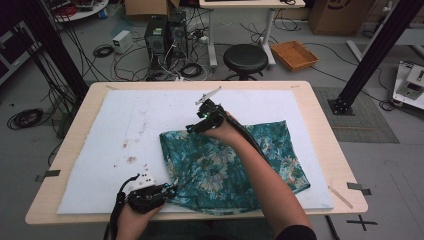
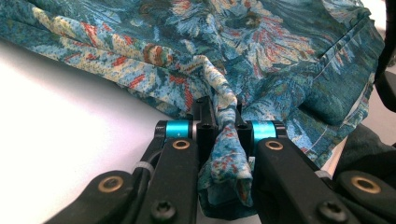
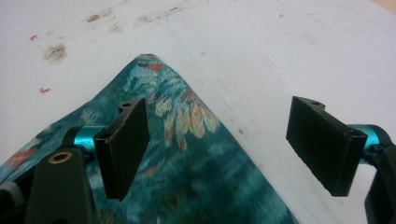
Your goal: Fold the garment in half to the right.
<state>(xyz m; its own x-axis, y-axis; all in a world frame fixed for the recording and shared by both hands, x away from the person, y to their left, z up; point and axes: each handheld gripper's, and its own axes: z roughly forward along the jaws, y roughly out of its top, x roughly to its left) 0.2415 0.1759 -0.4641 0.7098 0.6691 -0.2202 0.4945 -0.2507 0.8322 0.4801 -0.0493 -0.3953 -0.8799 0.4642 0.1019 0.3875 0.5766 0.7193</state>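
A teal floral cloth (image 1: 220, 167) lies spread on the white foam sheet (image 1: 125, 125), right of the middle. My left gripper (image 1: 169, 190) is at the cloth's near-left corner; in the left gripper view its jaws are shut on a bunched fold of the cloth (image 2: 225, 140). A hand holds my right gripper (image 1: 193, 128) over the cloth's far-left corner. In the right gripper view it (image 3: 224, 144) stands open just above the cloth (image 3: 187, 154), the left jaw over the fabric, the right over bare foam. Nothing is pinched there.
The foam sheet covers most of a wooden table (image 1: 320, 130) and carries brown stains (image 1: 131, 160) at its left. The right forearm (image 1: 270, 185) crosses the cloth. Past the far edge stand a black stool (image 1: 245, 57), computer towers (image 1: 162, 35), cables and an orange basket (image 1: 294, 54).
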